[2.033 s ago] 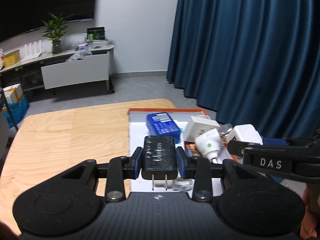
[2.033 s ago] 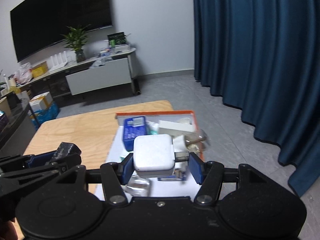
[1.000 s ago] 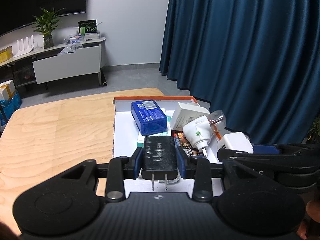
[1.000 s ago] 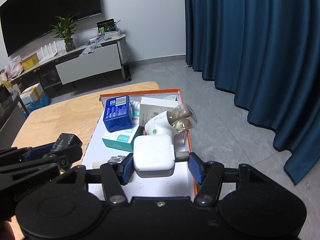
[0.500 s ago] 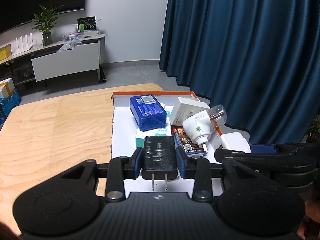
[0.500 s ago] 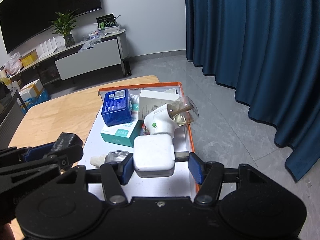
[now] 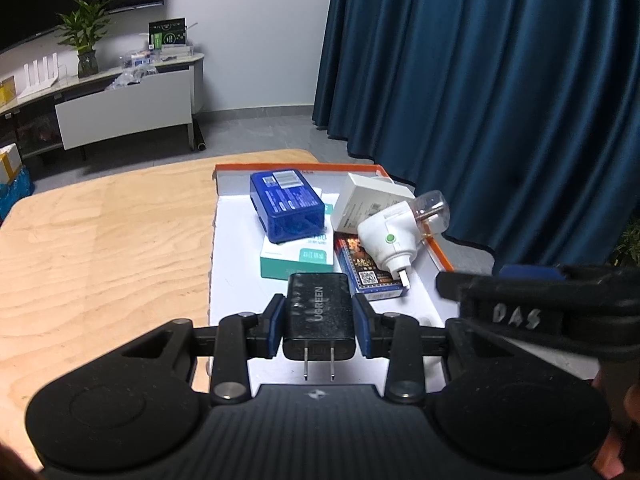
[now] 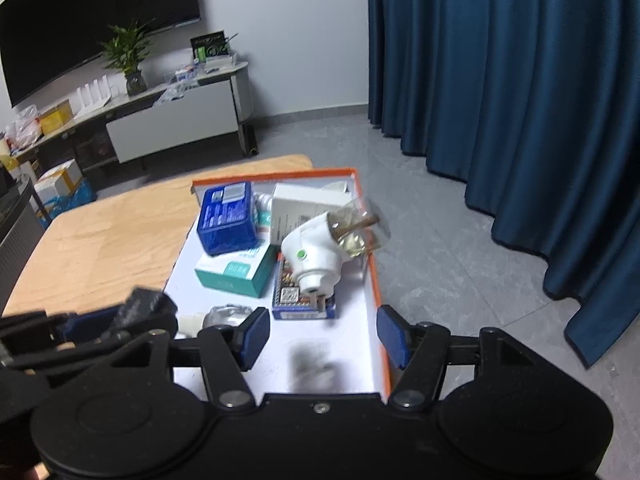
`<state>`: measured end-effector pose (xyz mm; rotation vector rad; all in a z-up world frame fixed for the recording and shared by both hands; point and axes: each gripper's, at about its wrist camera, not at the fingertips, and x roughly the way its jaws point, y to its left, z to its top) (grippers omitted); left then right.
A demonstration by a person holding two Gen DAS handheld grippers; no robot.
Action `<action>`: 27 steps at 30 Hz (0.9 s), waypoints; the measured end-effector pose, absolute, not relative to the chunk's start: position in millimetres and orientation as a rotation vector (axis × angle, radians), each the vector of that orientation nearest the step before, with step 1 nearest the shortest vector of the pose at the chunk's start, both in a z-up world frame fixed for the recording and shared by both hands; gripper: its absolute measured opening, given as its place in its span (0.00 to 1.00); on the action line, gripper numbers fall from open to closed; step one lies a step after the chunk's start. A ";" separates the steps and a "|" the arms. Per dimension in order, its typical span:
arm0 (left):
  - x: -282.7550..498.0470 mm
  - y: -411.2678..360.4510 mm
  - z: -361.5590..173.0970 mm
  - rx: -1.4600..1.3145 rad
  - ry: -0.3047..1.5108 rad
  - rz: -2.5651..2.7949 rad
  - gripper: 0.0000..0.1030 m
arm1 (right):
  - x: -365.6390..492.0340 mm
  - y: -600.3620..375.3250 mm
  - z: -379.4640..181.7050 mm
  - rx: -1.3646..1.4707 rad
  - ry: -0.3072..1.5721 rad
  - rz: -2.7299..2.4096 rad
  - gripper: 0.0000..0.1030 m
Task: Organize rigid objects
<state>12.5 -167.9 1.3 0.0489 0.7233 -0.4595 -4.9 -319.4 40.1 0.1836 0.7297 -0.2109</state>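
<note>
Left wrist view had the left gripper (image 7: 319, 326) clamped on the black charger (image 7: 319, 314), held over the tray (image 7: 400, 312). Right gripper (image 8: 322, 334) was opening, nothing between its pads, above the tray's bare near end.

Dim indoor light, fisheye warp at edges, right-wrist view motion-blurred, left sharp.

A dark blue curtain (image 7: 500, 100) hung along the right of the room, down to a grey floor (image 8: 440, 248). Beyond the table's far edge, a low white cabinet (image 7: 124, 108) stood against the white wall (image 7: 248, 32), bearing a potted plant (image 7: 86, 40) and small boxes. A large dark screen (image 8: 88, 20) hung above it.
</note>
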 end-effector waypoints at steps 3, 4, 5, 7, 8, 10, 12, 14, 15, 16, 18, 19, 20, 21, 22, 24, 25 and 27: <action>13.4 -169.9 -1.5 0.043 0.739 -0.471 0.36 | -8.5 -325.4 43.7 0.199 0.714 -0.233 0.71; 13.7 -171.1 -2.6 0.043 0.743 -0.479 0.36 | -9.6 -326.8 44.5 0.202 0.712 -0.237 0.71; 13.7 -172.8 -3.7 0.044 0.746 -0.488 0.36 | -10.6 -327.8 45.2 0.203 0.709 -0.240 0.71; 11.5 -176.0 -5.3 0.047 0.747 -0.504 0.36 | -13.0 -328.7 47.2 0.202 0.704 -0.245 0.71; 10.0 -177.3 -5.0 0.046 0.746 -0.515 0.36 | -14.1 -328.8 48.0 0.201 0.704 -0.245 0.71; 5.6 -179.4 -3.3 0.057 0.742 -0.517 0.40 | -16.4 -328.5 49.5 0.199 0.700 -0.245 0.72; 1.2 -180.5 -0.7 0.066 0.731 -0.518 0.48 | -18.6 -328.5 51.1 0.199 0.698 -0.243 0.73; -3.2 -179.3 4.0 0.071 0.730 -0.499 0.59 | -21.3 -328.2 52.5 0.194 0.700 -0.247 0.73; -4.9 -178.9 6.5 0.069 0.725 -0.488 0.67 | -22.7 -328.2 53.0 0.195 0.702 -0.246 0.74; -7.6 -177.5 9.4 0.070 0.718 -0.476 0.70 | -24.3 -328.7 53.3 0.197 0.704 -0.244 0.74; -13.1 -175.5 15.1 0.082 0.705 -0.453 0.82 | -28.2 -329.1 53.9 0.198 0.706 -0.242 0.75; -15.2 -174.9 17.4 0.091 0.702 -0.437 0.85 | -30.2 -329.8 54.0 0.201 0.707 -0.241 0.75; -18.7 -173.6 19.2 0.098 0.696 -0.424 0.90 | -32.4 -330.9 54.2 0.208 0.708 -0.239 0.76; -21.5 -171.9 20.5 0.099 0.693 -0.418 0.96 | -34.4 -331.6 54.2 0.212 0.710 -0.238 0.76; -24.0 -170.3 21.4 0.098 0.695 -0.409 1.00 | -36.5 -332.4 53.9 0.211 0.712 -0.238 0.76; -27.3 -166.7 22.6 0.087 0.705 -0.401 1.00 | -40.2 -335.0 52.4 0.213 0.720 -0.248 0.76; -28.6 -164.8 23.1 0.079 0.706 -0.398 1.00 | -41.7 -336.3 51.3 0.216 0.728 -0.249 0.76; -30.1 -162.5 23.6 0.066 0.720 -0.391 1.00 | -45.0 -335.8 48.6 0.217 0.742 -0.243 0.76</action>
